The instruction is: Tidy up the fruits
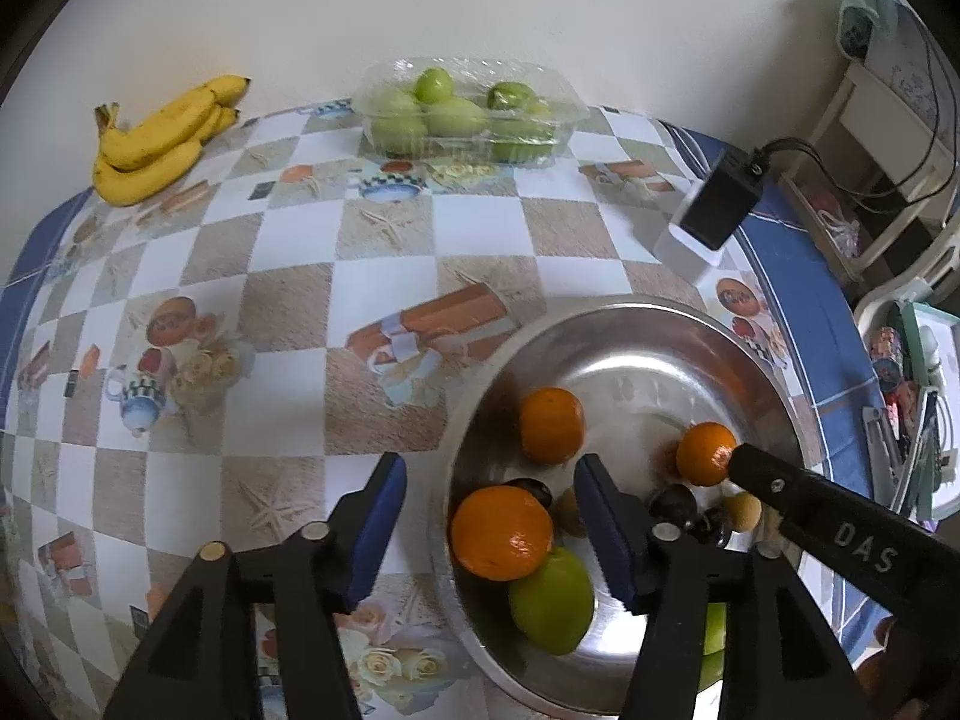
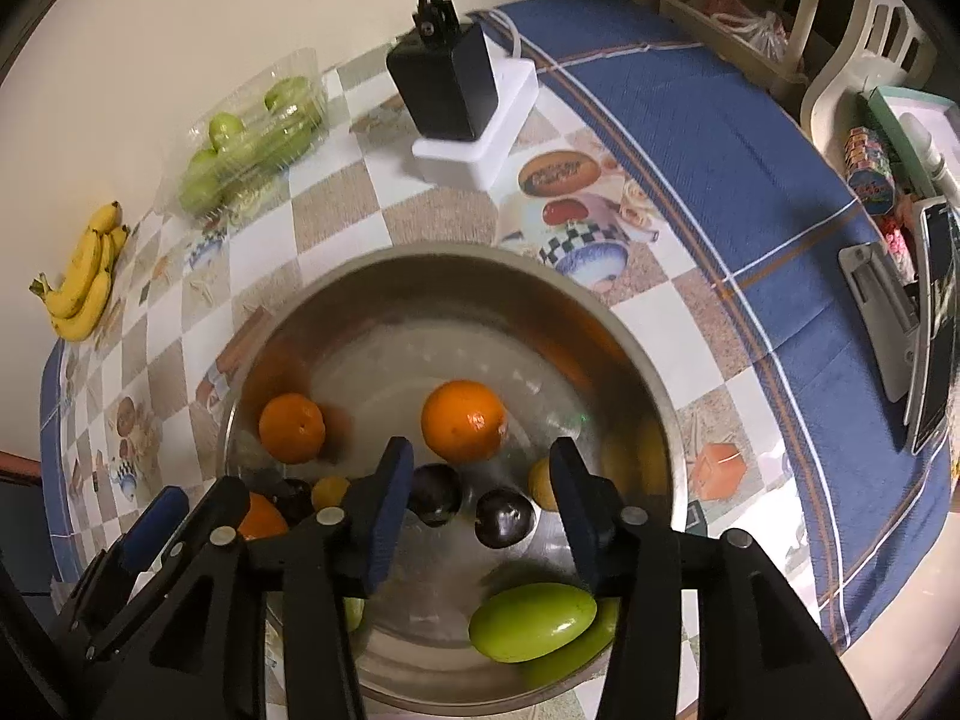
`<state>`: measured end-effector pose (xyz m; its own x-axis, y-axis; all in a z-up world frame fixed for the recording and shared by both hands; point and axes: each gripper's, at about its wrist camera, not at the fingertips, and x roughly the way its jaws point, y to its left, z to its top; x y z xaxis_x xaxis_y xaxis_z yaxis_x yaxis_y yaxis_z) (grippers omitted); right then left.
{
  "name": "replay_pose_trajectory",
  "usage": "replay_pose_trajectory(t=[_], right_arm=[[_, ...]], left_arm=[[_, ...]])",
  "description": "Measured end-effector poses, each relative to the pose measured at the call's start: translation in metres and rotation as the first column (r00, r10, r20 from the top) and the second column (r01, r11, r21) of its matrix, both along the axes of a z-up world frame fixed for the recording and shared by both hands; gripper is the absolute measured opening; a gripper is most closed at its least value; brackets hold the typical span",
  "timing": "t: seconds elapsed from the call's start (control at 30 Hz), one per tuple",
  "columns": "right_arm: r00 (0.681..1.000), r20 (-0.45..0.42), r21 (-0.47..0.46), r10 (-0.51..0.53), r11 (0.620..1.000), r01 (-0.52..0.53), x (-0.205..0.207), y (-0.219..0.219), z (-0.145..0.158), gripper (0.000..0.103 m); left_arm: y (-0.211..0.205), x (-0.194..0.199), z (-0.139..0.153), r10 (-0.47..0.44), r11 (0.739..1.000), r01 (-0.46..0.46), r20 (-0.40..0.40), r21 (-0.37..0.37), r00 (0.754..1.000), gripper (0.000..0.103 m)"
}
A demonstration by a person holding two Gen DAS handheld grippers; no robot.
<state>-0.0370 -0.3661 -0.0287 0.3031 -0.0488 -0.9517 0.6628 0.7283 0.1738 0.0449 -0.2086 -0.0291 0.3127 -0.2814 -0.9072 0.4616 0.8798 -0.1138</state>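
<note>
Checked tablecloth [image 1: 384,276] against a cream wall [image 1: 480,0] — both grippers' jaws wide open, empty

I count three oranges [image 1: 551,425], two green mangoes [image 2: 531,621], three dark plums [image 2: 504,517], two small yellow fruits [image 2: 330,491] in the bowl [image 2: 630,354]; one banana bunch [image 1: 162,138], one clear tub of green fruit [image 1: 468,111] at the far side.

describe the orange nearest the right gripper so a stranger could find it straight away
Start at the big round steel bowl on the checkered tablecloth. Near its middle sits a round orange, just beyond the open right hand-held gripper. It is the bowl's central orange, with two dark round plums right in front of it; the other oranges lie towards the left rim.
</note>
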Motion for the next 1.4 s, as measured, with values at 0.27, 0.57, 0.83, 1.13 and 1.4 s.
replay_pose_trajectory(t=[0.27,0.57,0.83,1.13,1.4], right_arm=[[1.0,0.02,-0.022,0.011,1.0,-0.011,0.001,0.002,0.008,0.053],[0.999,0.007,-0.035,0.047,0.998,-0.047,0.008,0.008,0.002,0.073],[0.997,0.003,-0.056,0.08,0.995,-0.08,0.014,0.014,-0.004,0.083],[0.994,0.03,-0.093,0.107,0.99,-0.104,0.018,0.019,-0.001,0.096],[0.988,0.047,-0.134,0.148,0.981,-0.14,0.024,0.028,0.004,0.103]], left_arm=[[0.017,0.012,0.001,0.078,0.996,-0.079,0.024,0.039,0.997,0.079],[0.038,0.024,-0.008,0.175,0.979,-0.178,0.044,0.103,0.984,0.103],[0.051,0.032,-0.018,0.225,0.964,-0.229,0.049,0.135,0.973,0.103],[0.06,0.037,-0.023,0.252,0.958,-0.255,0.043,0.129,0.967,0.103],[0.065,0.041,-0.023,0.257,0.955,-0.263,0.06,0.139,0.964,0.103]])
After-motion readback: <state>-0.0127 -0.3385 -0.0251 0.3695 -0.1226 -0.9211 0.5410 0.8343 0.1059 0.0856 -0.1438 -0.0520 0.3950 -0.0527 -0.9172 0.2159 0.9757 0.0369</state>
